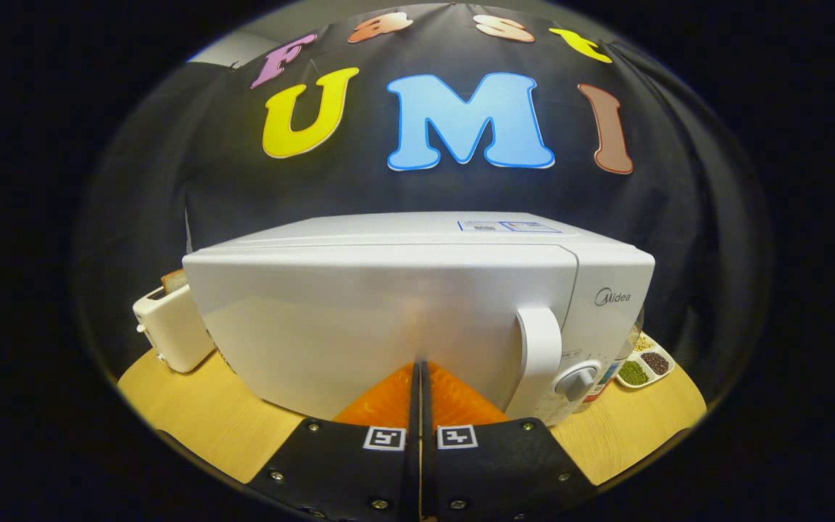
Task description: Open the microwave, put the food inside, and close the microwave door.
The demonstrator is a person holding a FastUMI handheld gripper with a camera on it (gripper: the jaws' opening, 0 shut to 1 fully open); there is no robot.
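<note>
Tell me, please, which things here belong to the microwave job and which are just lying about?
Job: microwave, door shut; its handle; gripper, fingers closed together against the door.
Lying about: toaster with bread; divided dish of grains; wooden table.

Sharp, evenly lit fisheye; soft glare on microwave door (381,326).

A black cloth wall (193,181) hangs in soft folds across the far side of the booth, curving round to the left and right. Above its top edge, at the far left, a strip of pale wall or ceiling (236,51) shows. Below stands a light wooden worktop (193,413) with a rounded front edge and a smooth, faintly grained surface. The light is even and fairly bright, falling from above and leaving a soft sheen on the wood.
</note>
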